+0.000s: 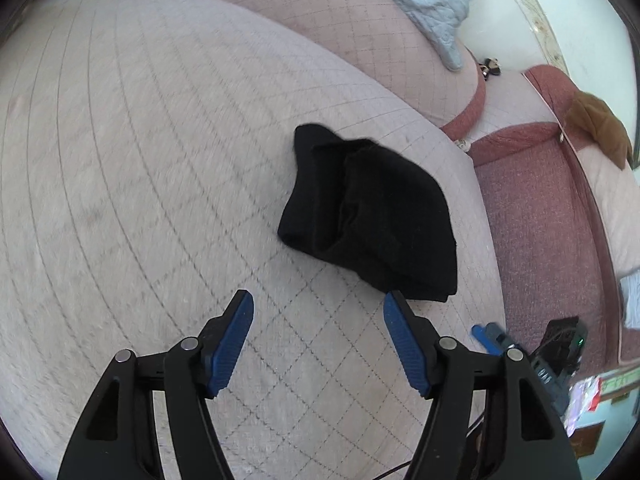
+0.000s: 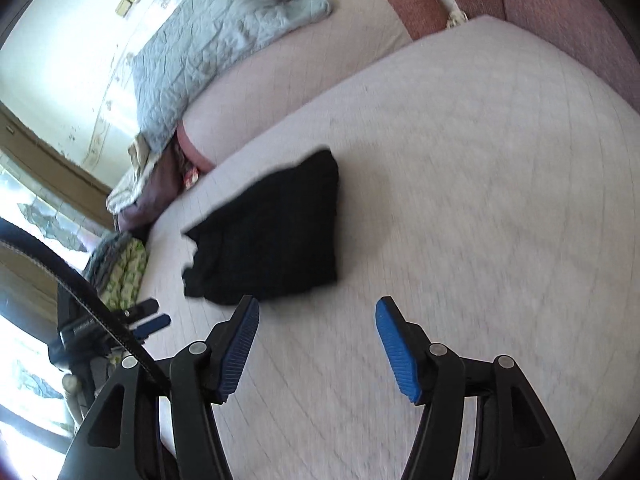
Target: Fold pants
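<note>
The black pants (image 1: 368, 212) lie folded into a compact bundle on the pale quilted sofa seat (image 1: 160, 160). My left gripper (image 1: 318, 304) is open and empty, just short of the bundle's near edge. In the right wrist view the pants (image 2: 272, 232) lie on the seat (image 2: 480, 200) ahead and to the left. My right gripper (image 2: 316, 308) is open and empty, a little back from the bundle. The left gripper's blue fingertips (image 2: 154, 324) show at the left edge of the right wrist view; the right gripper's fingertips (image 1: 486, 334) show at the right of the left wrist view.
A light blue quilted blanket (image 2: 216, 44) lies over the pink backrest cushion (image 2: 280, 76). A brown cloth (image 1: 600, 128) hangs on the reddish armrest (image 1: 540, 220). Clothes and a green patterned item (image 2: 124, 272) sit past the seat's left end.
</note>
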Action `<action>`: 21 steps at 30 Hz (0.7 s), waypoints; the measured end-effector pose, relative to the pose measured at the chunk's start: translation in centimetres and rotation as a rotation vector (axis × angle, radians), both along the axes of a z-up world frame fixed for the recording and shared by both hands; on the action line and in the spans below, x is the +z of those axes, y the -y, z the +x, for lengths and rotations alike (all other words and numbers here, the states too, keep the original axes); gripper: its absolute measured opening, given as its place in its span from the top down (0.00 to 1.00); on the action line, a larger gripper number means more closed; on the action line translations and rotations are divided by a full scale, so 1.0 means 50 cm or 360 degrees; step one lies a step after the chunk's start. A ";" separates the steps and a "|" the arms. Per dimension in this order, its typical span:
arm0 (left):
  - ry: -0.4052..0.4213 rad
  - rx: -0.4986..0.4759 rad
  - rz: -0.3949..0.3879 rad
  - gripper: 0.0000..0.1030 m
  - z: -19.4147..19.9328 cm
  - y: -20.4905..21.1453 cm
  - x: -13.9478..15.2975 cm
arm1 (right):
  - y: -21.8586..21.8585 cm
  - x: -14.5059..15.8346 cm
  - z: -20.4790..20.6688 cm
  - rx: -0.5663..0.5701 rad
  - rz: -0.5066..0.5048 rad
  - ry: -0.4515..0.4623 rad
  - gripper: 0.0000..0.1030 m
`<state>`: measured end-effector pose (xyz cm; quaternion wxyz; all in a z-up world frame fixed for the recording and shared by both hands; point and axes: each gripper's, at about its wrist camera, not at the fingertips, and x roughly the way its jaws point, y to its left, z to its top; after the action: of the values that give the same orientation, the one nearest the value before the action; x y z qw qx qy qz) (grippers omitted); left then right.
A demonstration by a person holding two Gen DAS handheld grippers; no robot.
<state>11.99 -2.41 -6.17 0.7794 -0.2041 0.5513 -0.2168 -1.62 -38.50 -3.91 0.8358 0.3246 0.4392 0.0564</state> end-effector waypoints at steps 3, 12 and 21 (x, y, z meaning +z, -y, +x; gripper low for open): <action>-0.0023 0.0022 -0.0011 0.35 0.013 0.025 -0.023 | -0.006 -0.032 0.015 -0.0024 0.0017 -0.0042 0.39; -0.0046 0.0099 0.0198 0.35 0.104 0.086 -0.045 | -0.052 -0.034 0.112 0.0112 -0.0112 -0.0012 0.71; 0.0180 0.0033 0.0419 0.33 0.014 0.056 0.025 | -0.043 -0.028 0.094 0.0101 -0.0092 0.0045 0.56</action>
<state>12.68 -5.20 -4.94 0.8314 -0.0933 0.5281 -0.1457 3.07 -36.34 -5.32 0.8487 0.2854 0.4388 0.0750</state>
